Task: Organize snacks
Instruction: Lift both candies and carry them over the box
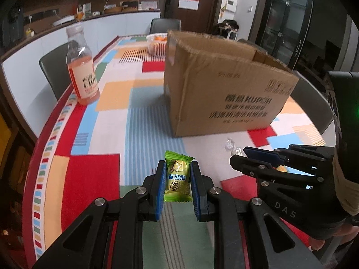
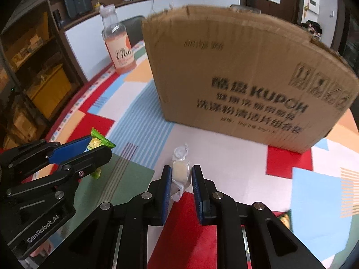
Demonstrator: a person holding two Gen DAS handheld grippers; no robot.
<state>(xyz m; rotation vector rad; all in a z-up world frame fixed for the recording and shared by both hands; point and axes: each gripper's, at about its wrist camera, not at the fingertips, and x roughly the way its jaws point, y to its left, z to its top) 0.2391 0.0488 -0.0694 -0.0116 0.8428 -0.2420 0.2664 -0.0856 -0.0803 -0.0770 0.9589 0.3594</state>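
My left gripper (image 1: 178,168) is shut on a green-wrapped candy (image 1: 178,177), held just above the patterned tablecloth; the candy also shows in the right wrist view (image 2: 97,143). My right gripper (image 2: 181,171) is shut on a white candy in a clear wrapper (image 2: 180,169); in the left wrist view the right gripper (image 1: 239,154) is at the right, with the wrapper's twisted end (image 1: 229,144) showing. An open cardboard box (image 1: 224,85) stands just beyond both grippers, also in the right wrist view (image 2: 242,74).
A pink drink bottle (image 1: 83,74) stands at the table's left edge, also in the right wrist view (image 2: 119,44). A white fruit basket (image 1: 157,43) sits behind the box. Another snack wrapper (image 2: 285,220) lies low on the right. Chairs surround the table.
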